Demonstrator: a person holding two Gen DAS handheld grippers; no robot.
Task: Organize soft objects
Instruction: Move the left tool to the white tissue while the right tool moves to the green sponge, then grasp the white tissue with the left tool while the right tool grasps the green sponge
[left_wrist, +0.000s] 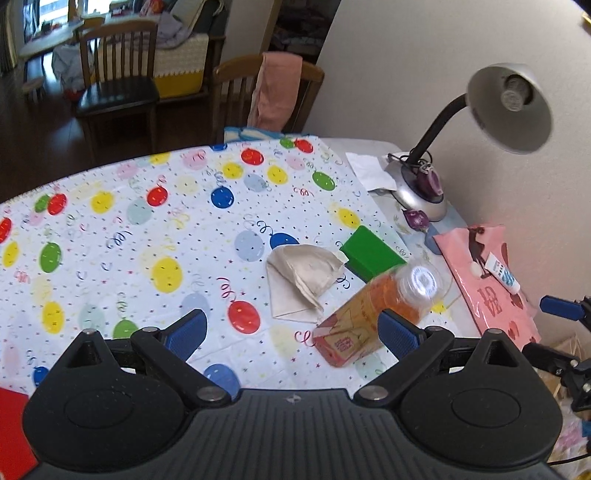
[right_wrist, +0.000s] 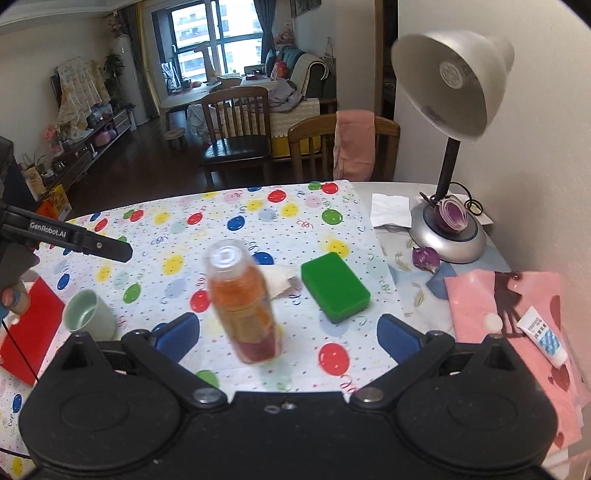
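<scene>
A crumpled beige cloth (left_wrist: 299, 277) lies on the balloon-print tablecloth (left_wrist: 147, 221), ahead of my left gripper (left_wrist: 293, 332), which is open and holds nothing. A green sponge (left_wrist: 371, 254) sits just right of the cloth. An orange drink bottle (left_wrist: 369, 314) leans, blurred, near the left gripper's right finger. In the right wrist view the bottle (right_wrist: 243, 299) stands blurred between the wide-apart fingers of my open right gripper (right_wrist: 288, 336), touching neither. The sponge (right_wrist: 334, 291) is just beyond it, and the cloth (right_wrist: 282, 282) is mostly hidden behind the bottle.
A desk lamp (right_wrist: 448, 236) stands at the back right by the wall. A pink bag (right_wrist: 517, 332) with a white tube (right_wrist: 541, 338) lies right. A mint cup (right_wrist: 86, 314) and a red sheet (right_wrist: 29, 325) are left. Wooden chairs (right_wrist: 236, 125) stand behind the table.
</scene>
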